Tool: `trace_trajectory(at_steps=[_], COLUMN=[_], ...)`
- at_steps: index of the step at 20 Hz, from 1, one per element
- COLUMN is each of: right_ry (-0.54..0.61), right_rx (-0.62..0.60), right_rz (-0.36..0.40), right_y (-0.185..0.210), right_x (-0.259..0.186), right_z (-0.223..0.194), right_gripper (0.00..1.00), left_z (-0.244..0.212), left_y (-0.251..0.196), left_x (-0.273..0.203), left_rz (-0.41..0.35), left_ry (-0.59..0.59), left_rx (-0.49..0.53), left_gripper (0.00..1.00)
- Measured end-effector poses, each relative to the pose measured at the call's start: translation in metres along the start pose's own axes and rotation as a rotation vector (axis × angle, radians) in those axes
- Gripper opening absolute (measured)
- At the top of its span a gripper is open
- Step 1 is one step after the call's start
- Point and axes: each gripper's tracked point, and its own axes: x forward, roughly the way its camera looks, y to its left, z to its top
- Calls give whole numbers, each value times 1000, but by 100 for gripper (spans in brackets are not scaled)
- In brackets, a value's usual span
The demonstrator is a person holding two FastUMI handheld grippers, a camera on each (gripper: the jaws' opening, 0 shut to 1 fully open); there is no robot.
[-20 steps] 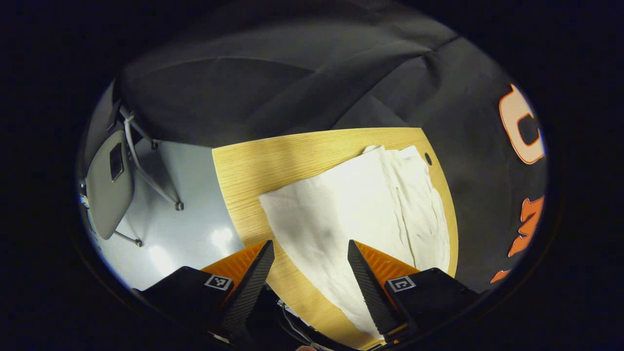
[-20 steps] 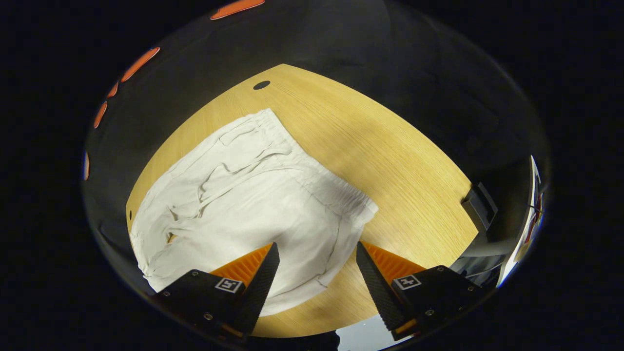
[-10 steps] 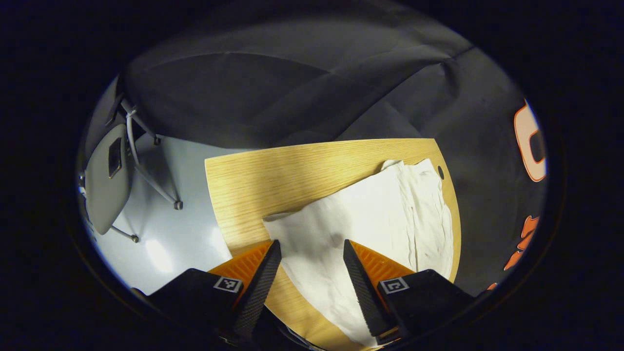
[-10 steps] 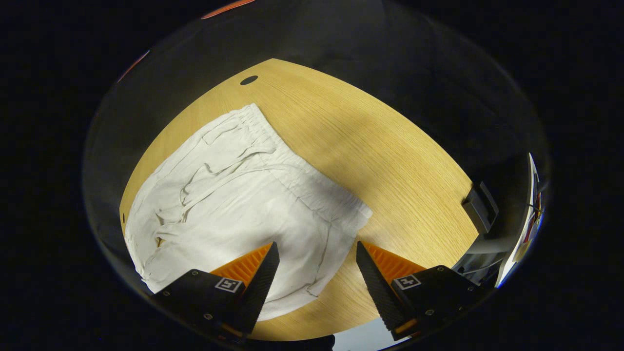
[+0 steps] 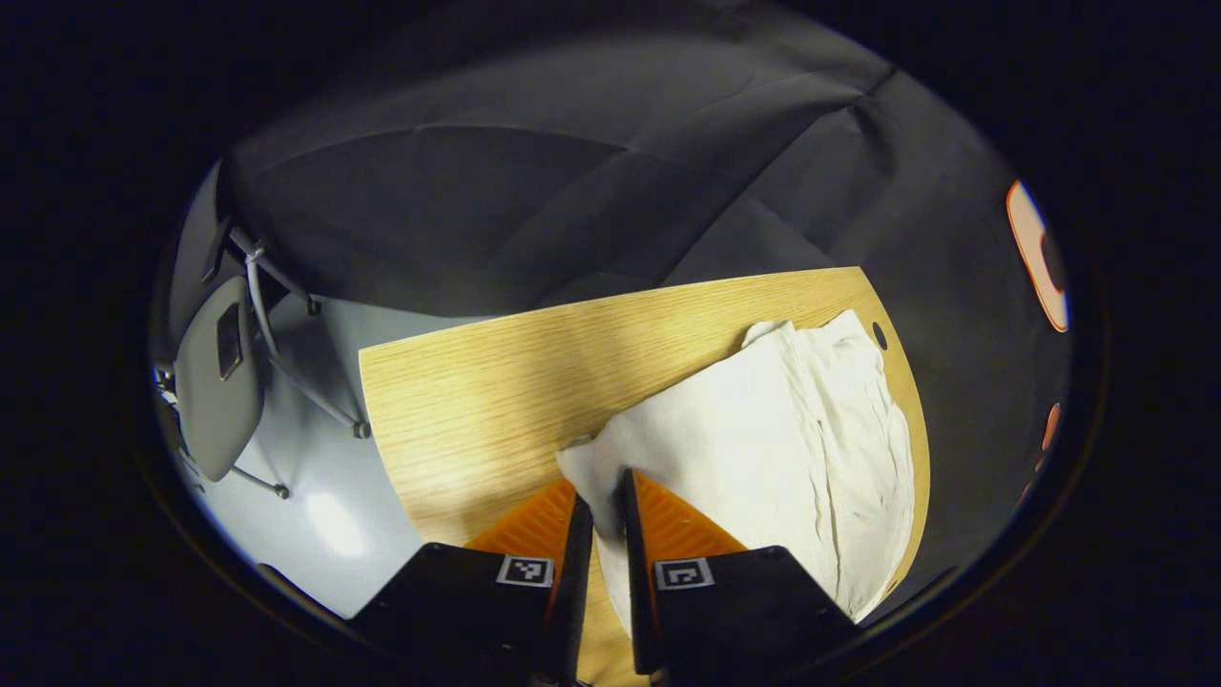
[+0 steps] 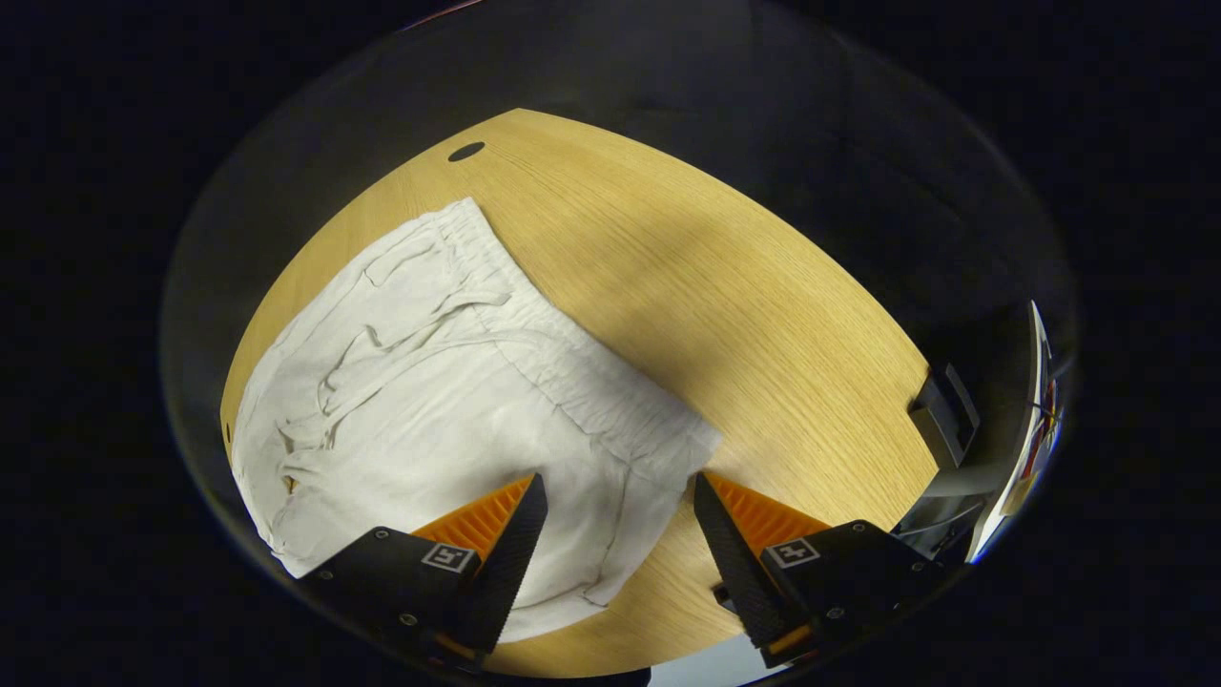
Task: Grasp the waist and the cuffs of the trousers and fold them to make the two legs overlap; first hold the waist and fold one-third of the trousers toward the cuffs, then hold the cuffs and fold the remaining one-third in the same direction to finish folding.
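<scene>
My left gripper (image 5: 608, 510) is pinching the cuff corner of the white trousers (image 5: 763, 429), which lie on the wooden table (image 5: 477, 401); my right gripper (image 6: 618, 496) hangs spread above the waistband (image 6: 591, 401), gripping nothing. I judge the leg-overlap fold is starting, so next the right must close on the waist. There is bare table to the right, but the cloth's left side nears the edge.

Left claw (image 5: 601, 506) pinched, right claw (image 6: 620, 487) agape

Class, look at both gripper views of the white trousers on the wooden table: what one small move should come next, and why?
Probably the right gripper should close on the waist. The left gripper has its fingers pinched on the cuff end of the trousers, while the right one hangs open over the waistband corner, gripping nothing. Both ends need holding before the legs can be folded over on the table.
</scene>
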Motion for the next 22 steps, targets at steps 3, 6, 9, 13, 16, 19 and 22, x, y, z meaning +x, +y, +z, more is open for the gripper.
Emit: trace_trajectory(at_steps=[3,6,9,13,16,19,22], right_ry=[-34,-68,-56,-72,-93,-108,-103], right_rx=[6,22,70,206,258,290,330], right_rz=[-72,-44,5,123,193,248,298], right_y=[-11,1,4,6,13,21,27], right_x=[3,5,6,-4,-14,-24,-32], right_z=[3,7,6,11,17,25,33], right_gripper=[85,42,11,1,1,1,1], left_z=[4,1,-1,-2,11,26,45], left_y=[-10,-12,-16,-26,-37,-54,-66], left_x=[8,7,10,2,-11,-31,-47], left_rz=[-52,-98,-130,-189,-227,-282,-341], left_ry=[-10,1,5,15,-20,-58,-90], left_rx=[-20,-25,-47,-27,-19,-11,-17], left_gripper=[10,8,5,4,4,4,4])
